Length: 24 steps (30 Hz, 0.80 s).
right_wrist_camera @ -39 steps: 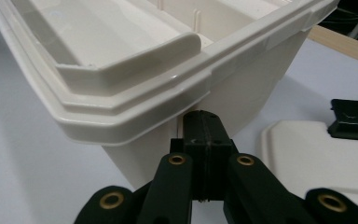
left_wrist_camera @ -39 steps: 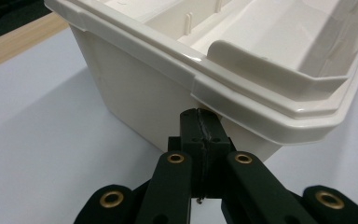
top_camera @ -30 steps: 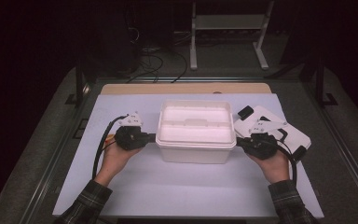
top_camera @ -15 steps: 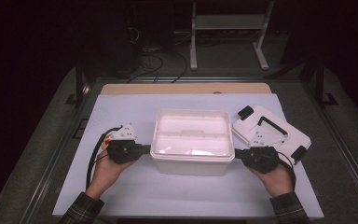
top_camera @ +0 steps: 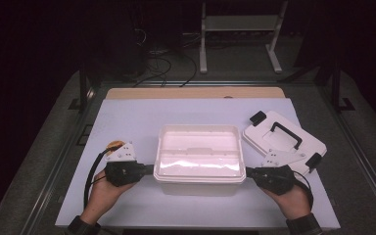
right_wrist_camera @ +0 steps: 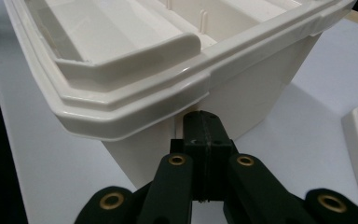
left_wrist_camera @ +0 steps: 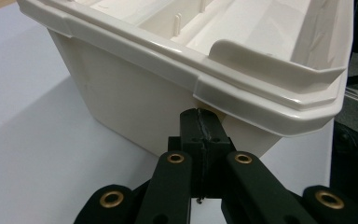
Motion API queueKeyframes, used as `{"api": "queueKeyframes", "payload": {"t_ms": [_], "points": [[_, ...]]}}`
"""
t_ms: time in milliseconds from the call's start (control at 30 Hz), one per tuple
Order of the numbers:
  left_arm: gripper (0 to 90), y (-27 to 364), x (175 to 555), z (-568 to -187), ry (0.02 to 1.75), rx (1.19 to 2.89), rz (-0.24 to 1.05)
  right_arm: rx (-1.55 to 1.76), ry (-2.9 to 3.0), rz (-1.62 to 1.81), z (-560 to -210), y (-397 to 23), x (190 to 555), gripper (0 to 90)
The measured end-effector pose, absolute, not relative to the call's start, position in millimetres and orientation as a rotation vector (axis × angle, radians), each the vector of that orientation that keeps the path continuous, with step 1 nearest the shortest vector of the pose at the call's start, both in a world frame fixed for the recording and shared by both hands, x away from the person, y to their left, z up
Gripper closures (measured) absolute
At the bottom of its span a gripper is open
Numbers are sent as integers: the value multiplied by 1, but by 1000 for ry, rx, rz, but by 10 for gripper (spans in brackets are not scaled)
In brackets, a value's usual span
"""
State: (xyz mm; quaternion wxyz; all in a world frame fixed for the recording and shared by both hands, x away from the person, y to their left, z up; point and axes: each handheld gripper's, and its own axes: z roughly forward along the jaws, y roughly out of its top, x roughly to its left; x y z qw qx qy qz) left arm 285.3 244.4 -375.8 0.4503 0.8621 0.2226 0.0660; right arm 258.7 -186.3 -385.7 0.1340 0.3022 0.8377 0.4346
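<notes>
The left gripper (top_camera: 149,170) has its jaws pressed together, their tips tucked under the left rim of the open white bin (top_camera: 199,159); whether they touch its wall is hidden by the rim. The right gripper (top_camera: 248,172), jaws likewise pressed together, sits under the bin's right rim. The bin stands between both, on the pale sheet (top_camera: 137,117). Right of the bin lies its lid (top_camera: 284,139), one corner covered by the right gripper's plate.
</notes>
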Motion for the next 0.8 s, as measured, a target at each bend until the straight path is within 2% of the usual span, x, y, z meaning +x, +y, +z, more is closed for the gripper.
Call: {"api": "queueKeyframes", "payload": {"t_ms": [600,633,800], "points": [[898,242,275,-376,525,2134,156,873,2425,1246,-385,-190,251,893],[890,242,275,-376,528,2138,170,870,2426,1250,-385,-190,252,844],[761,249,277,-375,561,2148,191,953,2376,1214,-393,-206,257,754]]}}
